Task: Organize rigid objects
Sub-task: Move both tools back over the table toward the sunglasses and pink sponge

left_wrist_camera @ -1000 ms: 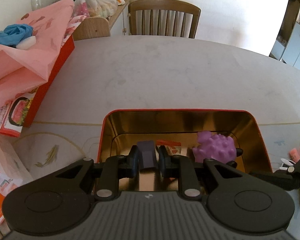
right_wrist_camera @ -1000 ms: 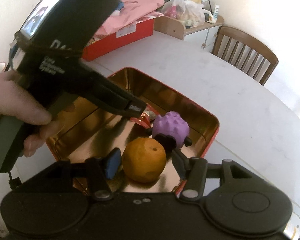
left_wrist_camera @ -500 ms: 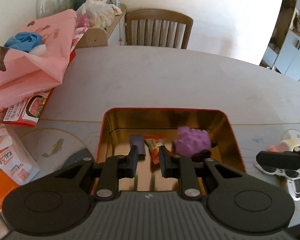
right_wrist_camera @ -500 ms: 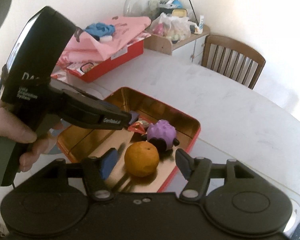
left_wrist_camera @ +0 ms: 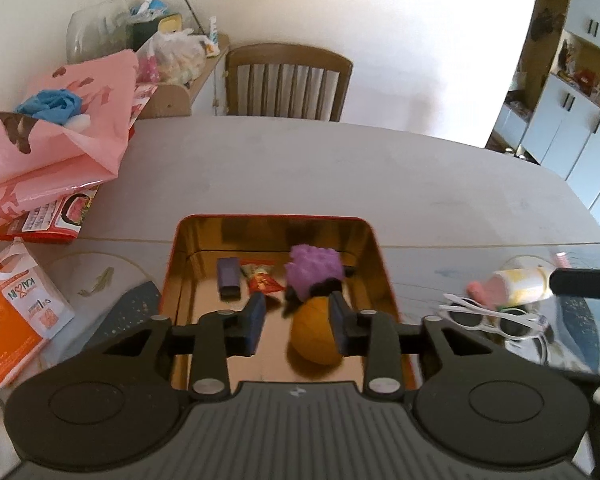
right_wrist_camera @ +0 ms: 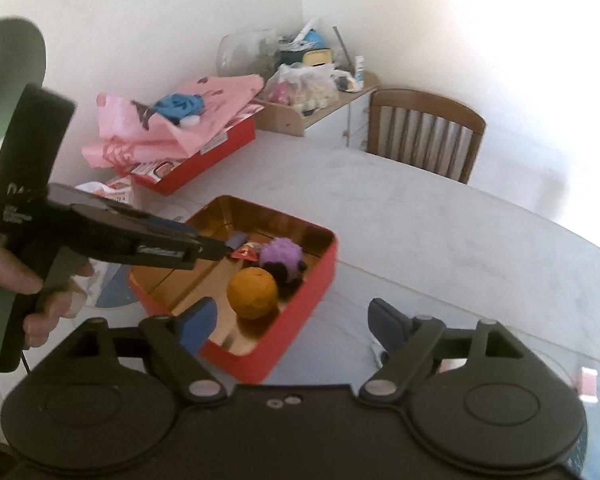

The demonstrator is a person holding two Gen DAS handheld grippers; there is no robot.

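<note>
the pale worktop fills most of both views, with a wooden chair at its far edge. on its left side lies a heap of pink bags over a red box, and an orange and white bag sits nearer. in the middle of the worktop stands a red tin with a gold inside. the left tongs hang over the near part of the tin, a person's hand on the grip; the jaws are opening and nothing is between them, though the right-hand pad overlaps the orange in this view. the right tongs hang over the tin's near right corner, jaws wide and opening, nothing pressed between them. inside the tin, an orange lies toward the near side, touching or just beside a purple bumpy toy with dark parts at its base. left of the toy lies a red wrapped snack, and left of that a dark purple block. outside the tin, to its right on the worktop, lie white sunglasses and, just behind them, a small yellow bottle with a pink end.
</note>
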